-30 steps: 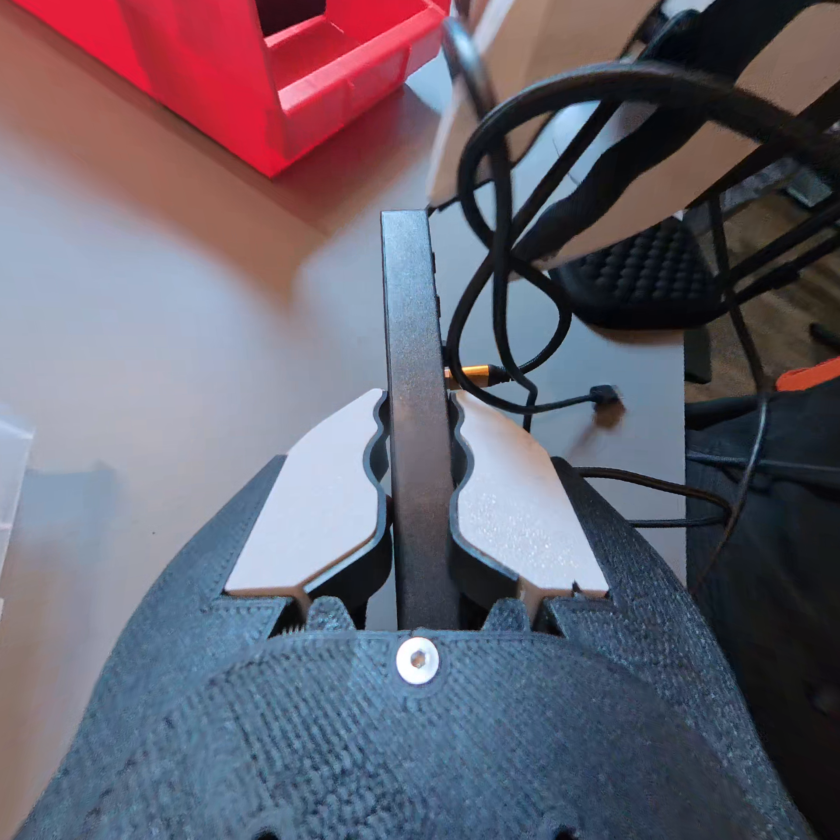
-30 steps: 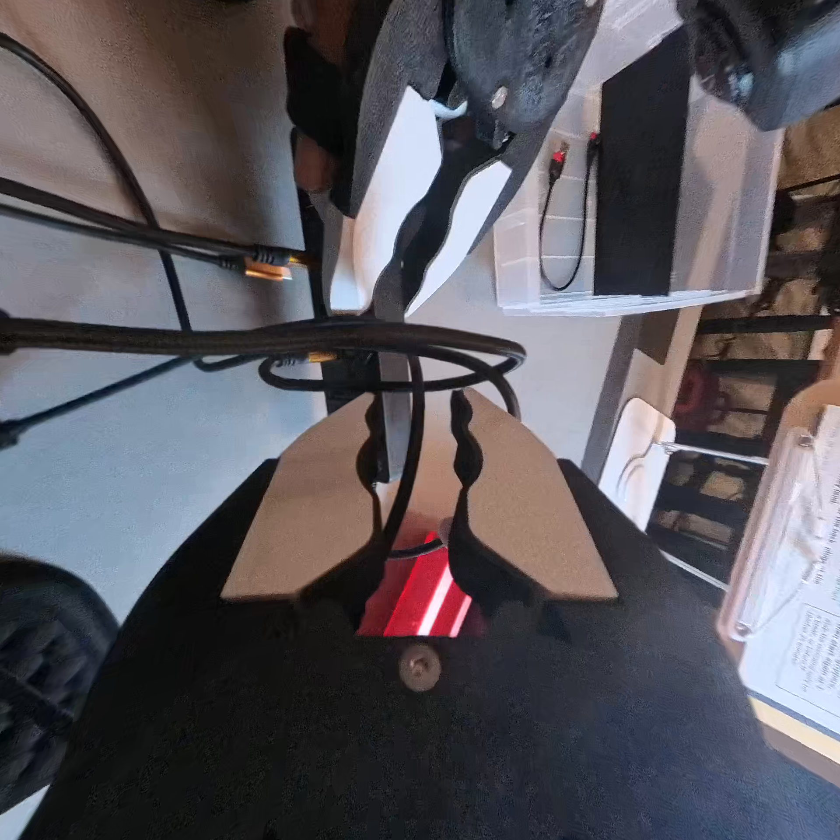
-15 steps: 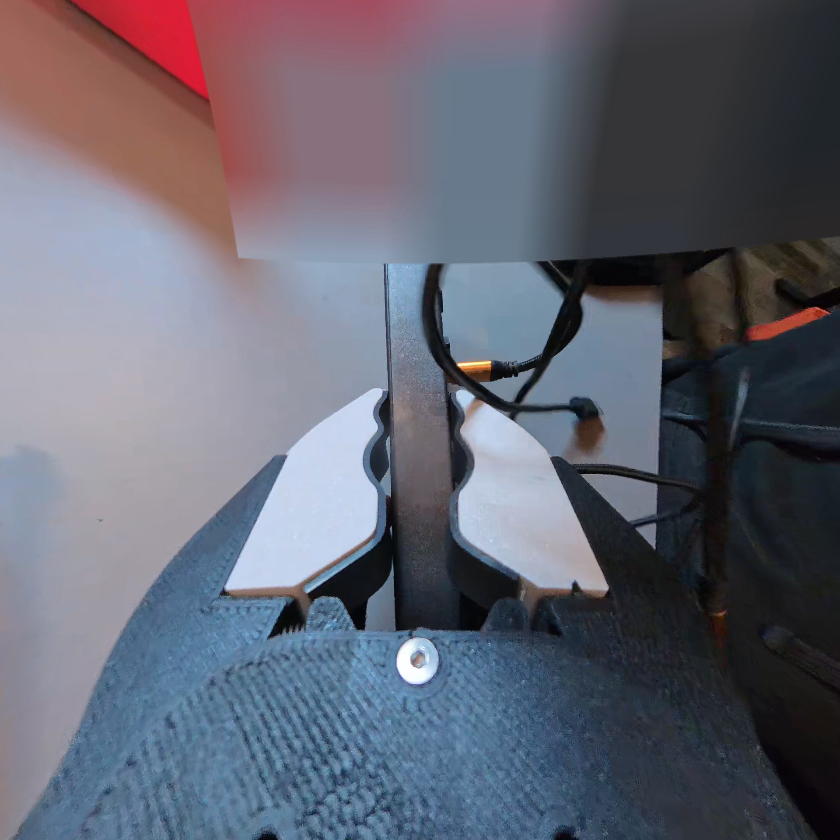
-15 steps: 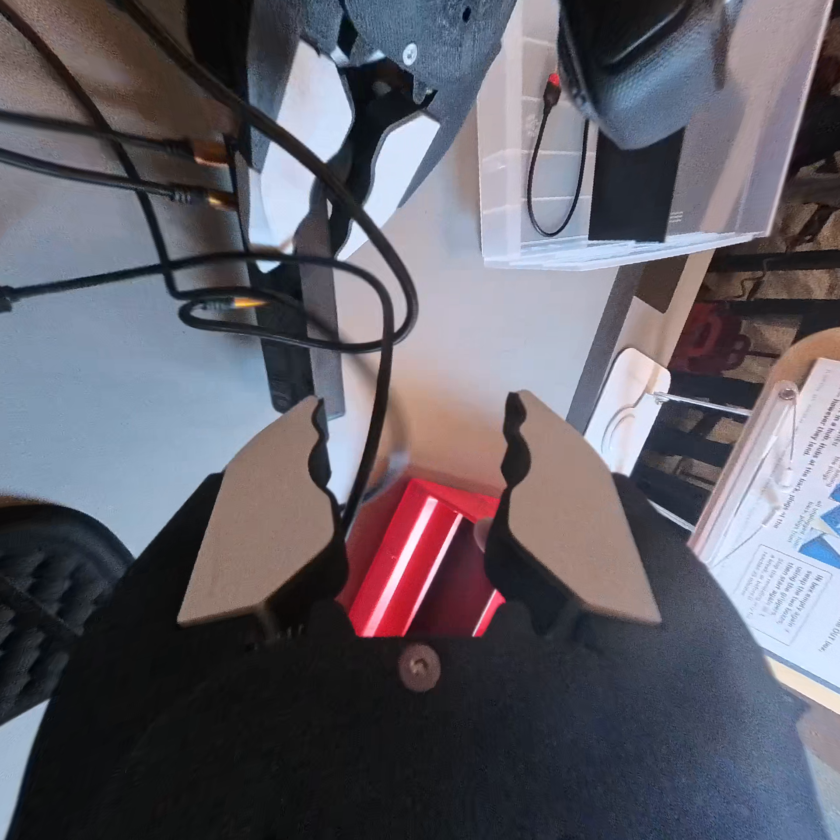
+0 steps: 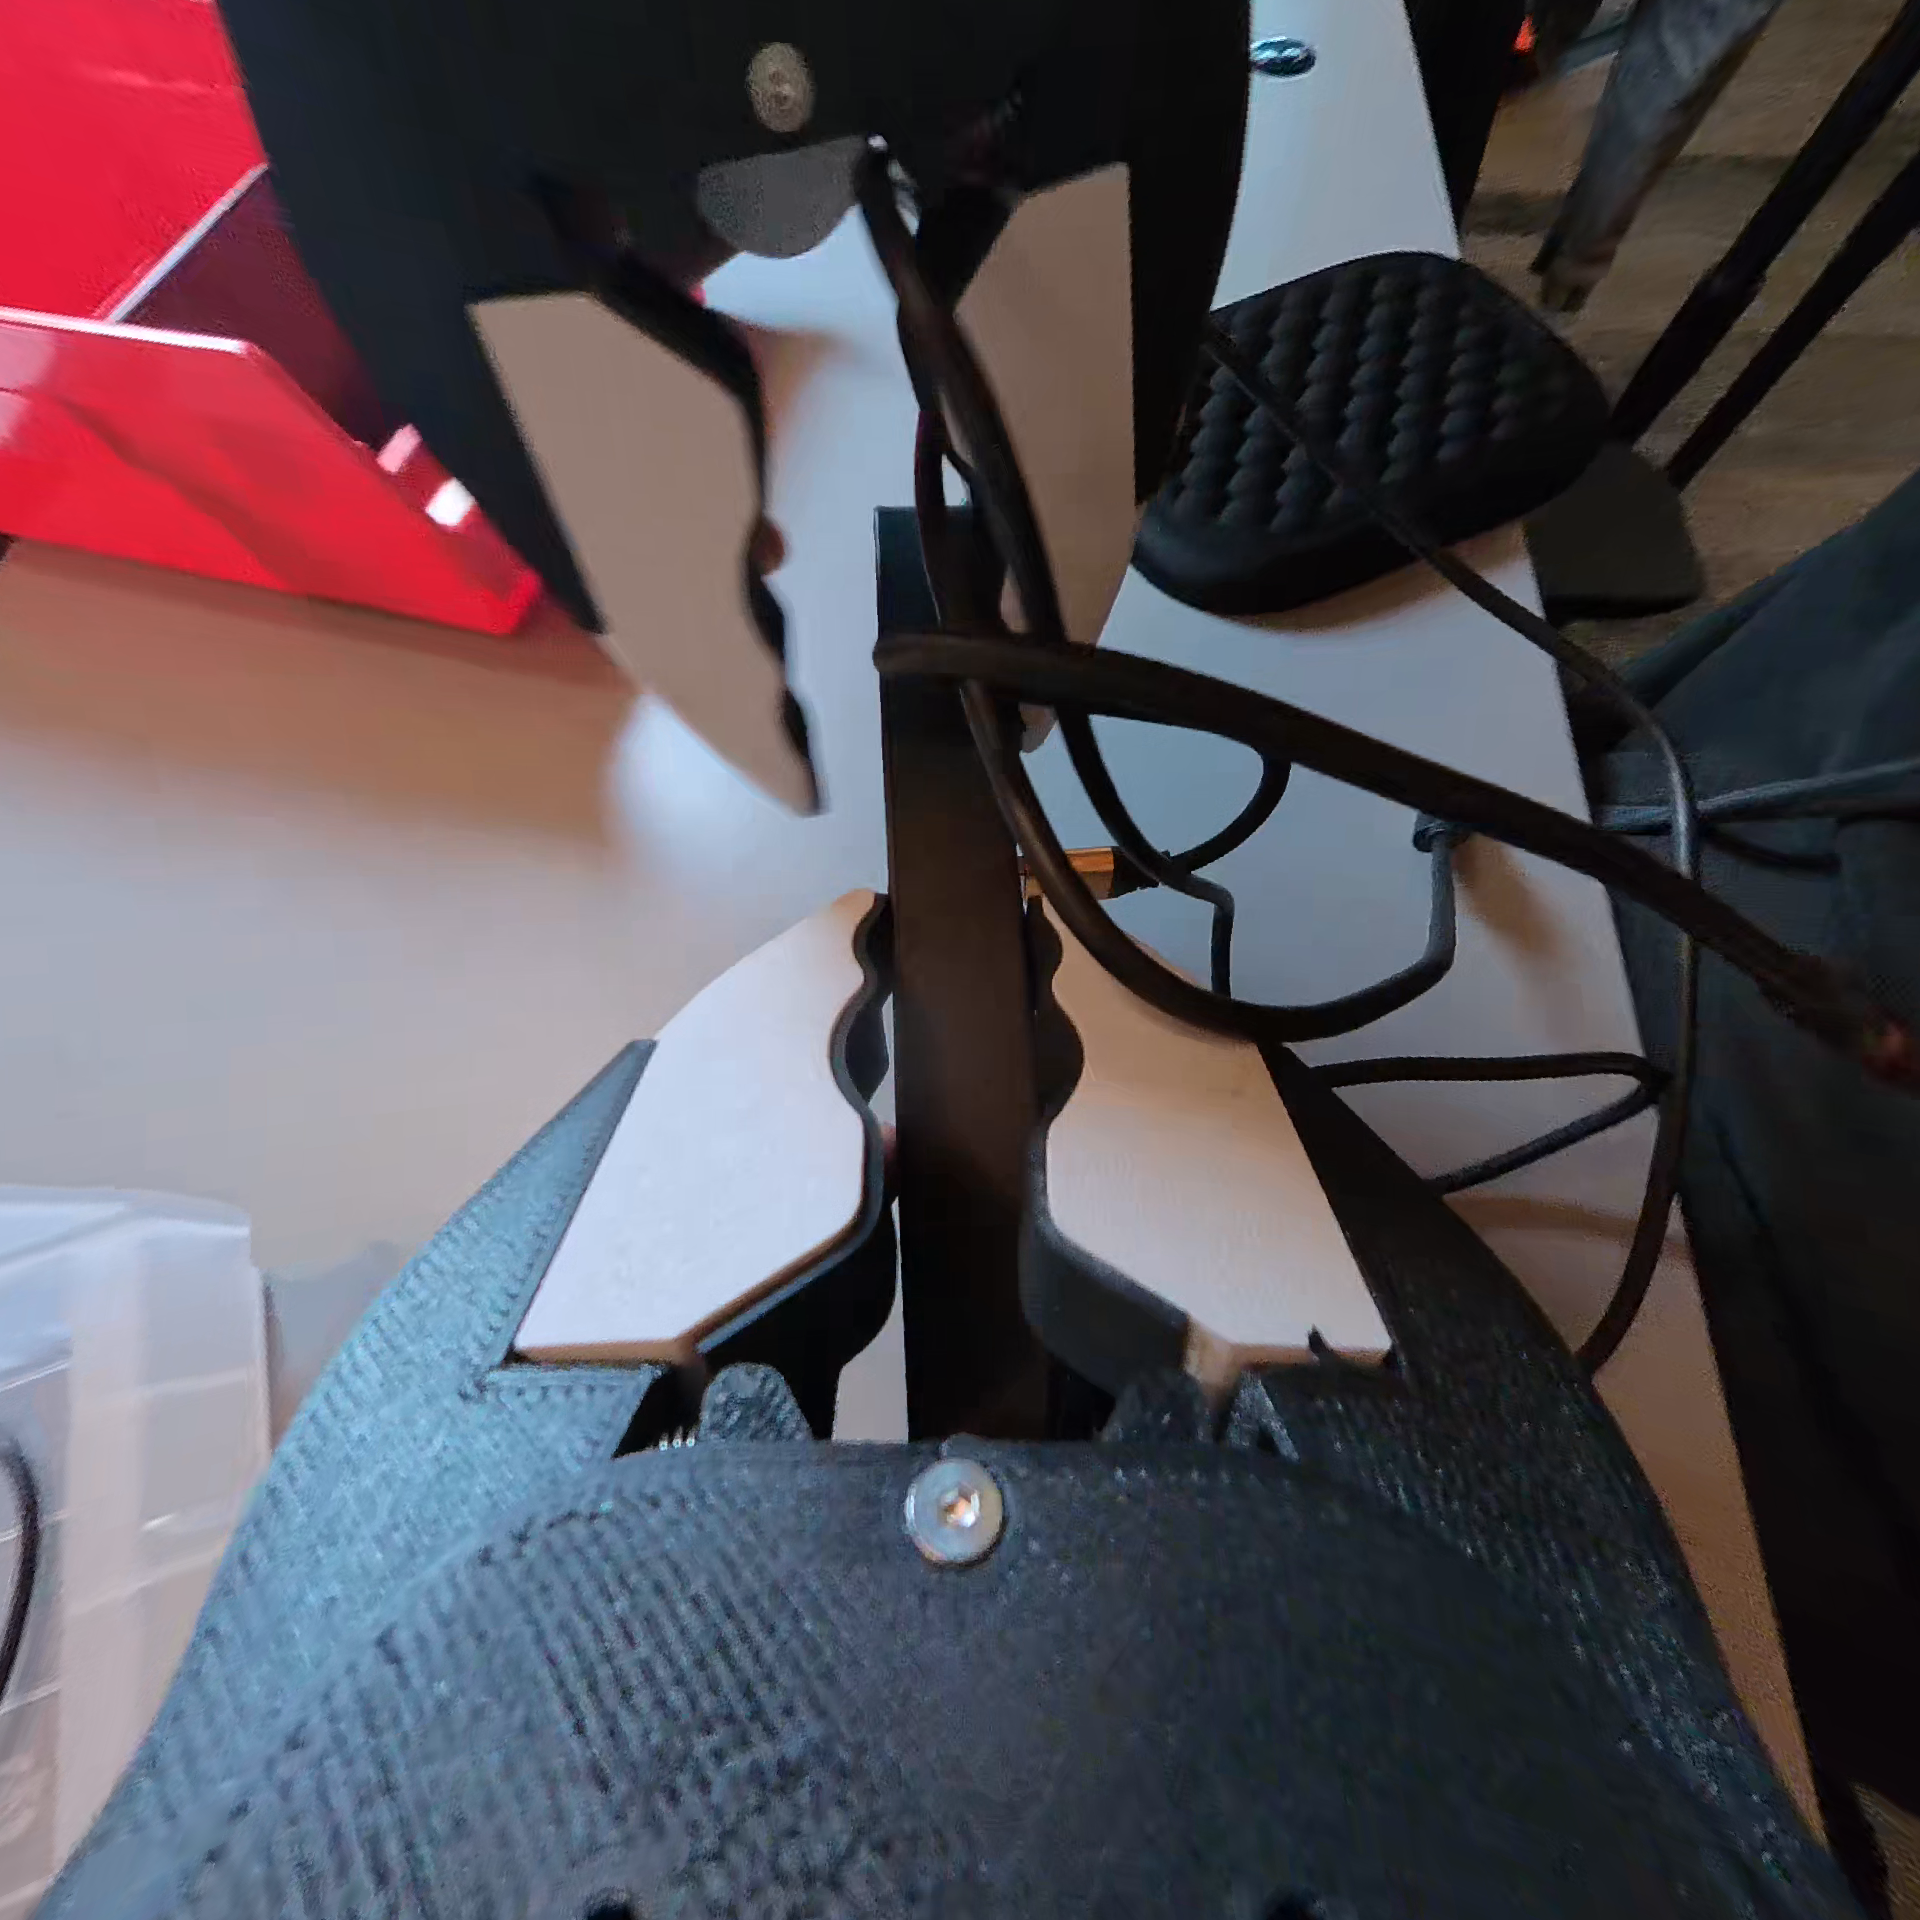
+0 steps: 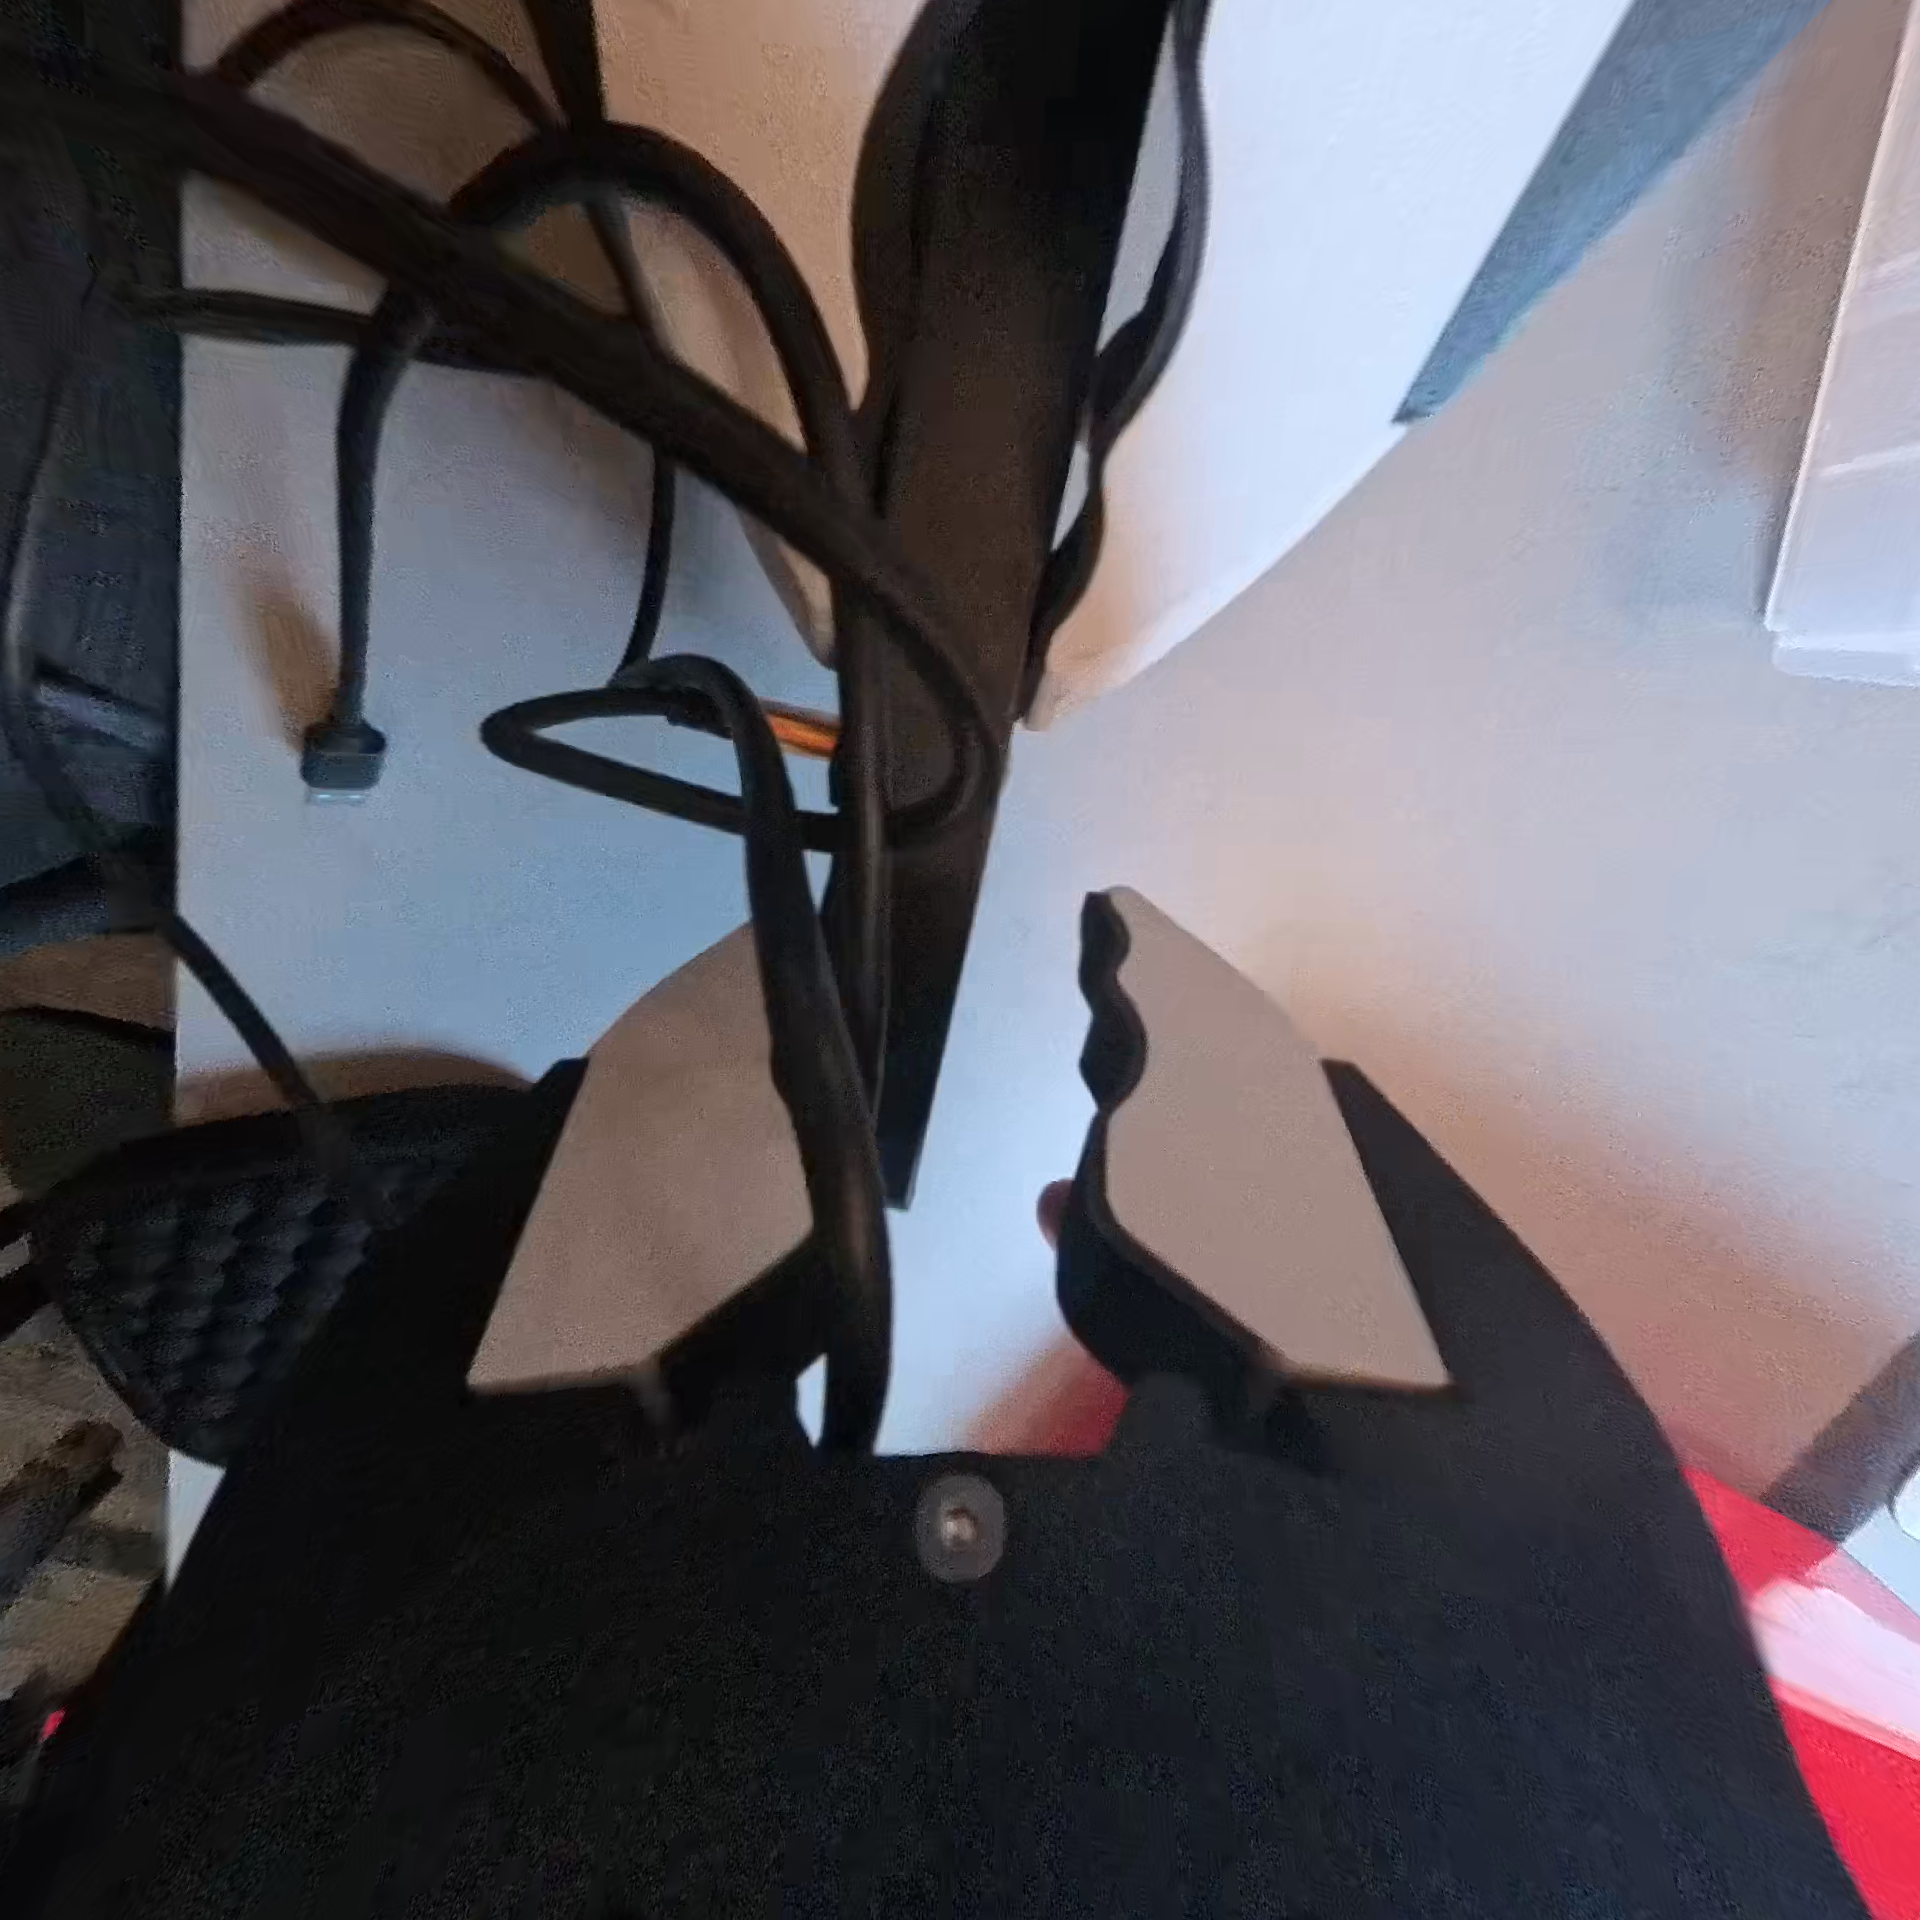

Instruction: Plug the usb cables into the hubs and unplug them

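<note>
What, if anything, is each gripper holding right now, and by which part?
The left gripper clamps the black hub by its near end; the right gripper is open, holding nothing.

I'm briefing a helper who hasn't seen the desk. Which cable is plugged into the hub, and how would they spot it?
Find the black hub held on edge in the left tongs on the white desk. On its right side, just past the fingertips, a plug enters it. Its gold metal shell sets it apart from the loose black plug lying on the desk.

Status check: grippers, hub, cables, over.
Left gripper shut on hub. Right gripper open, straddling hub's far end. Black cable runs between its fingers.
</note>
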The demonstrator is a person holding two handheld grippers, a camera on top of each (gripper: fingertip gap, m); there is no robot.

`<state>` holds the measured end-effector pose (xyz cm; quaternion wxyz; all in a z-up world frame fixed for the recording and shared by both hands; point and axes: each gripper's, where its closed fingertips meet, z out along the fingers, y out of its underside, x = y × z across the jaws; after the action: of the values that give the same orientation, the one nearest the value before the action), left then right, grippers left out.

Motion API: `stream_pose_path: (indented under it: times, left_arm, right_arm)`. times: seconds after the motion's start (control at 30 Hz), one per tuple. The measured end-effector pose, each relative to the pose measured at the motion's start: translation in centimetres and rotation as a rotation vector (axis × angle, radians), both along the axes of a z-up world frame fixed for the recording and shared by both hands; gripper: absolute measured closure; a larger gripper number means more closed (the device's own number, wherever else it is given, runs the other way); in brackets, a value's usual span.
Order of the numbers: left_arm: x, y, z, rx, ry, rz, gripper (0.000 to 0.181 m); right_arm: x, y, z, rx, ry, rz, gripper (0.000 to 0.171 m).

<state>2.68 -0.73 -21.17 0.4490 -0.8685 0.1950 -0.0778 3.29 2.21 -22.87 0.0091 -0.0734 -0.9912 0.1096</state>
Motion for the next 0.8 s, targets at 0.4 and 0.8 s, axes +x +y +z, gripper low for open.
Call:
stream_pose_path:
  times: [0.4, 0.8]
  left_arm:
    - [-12.3, -4.8, 11.5, 0.617, -0.422, 0.428, 0.144]
    - [-11.9, -2.5, 7.1, 0.482, -0.278, 0.467, 0.148]
  right_arm:
    - [-3.9, 6.7, 11.9, -0.014, 0.298, -0.161, 0.147]
    - [-12.4, 27.5, 29.9, 0.386, 0.890, -0.577, 0.147]
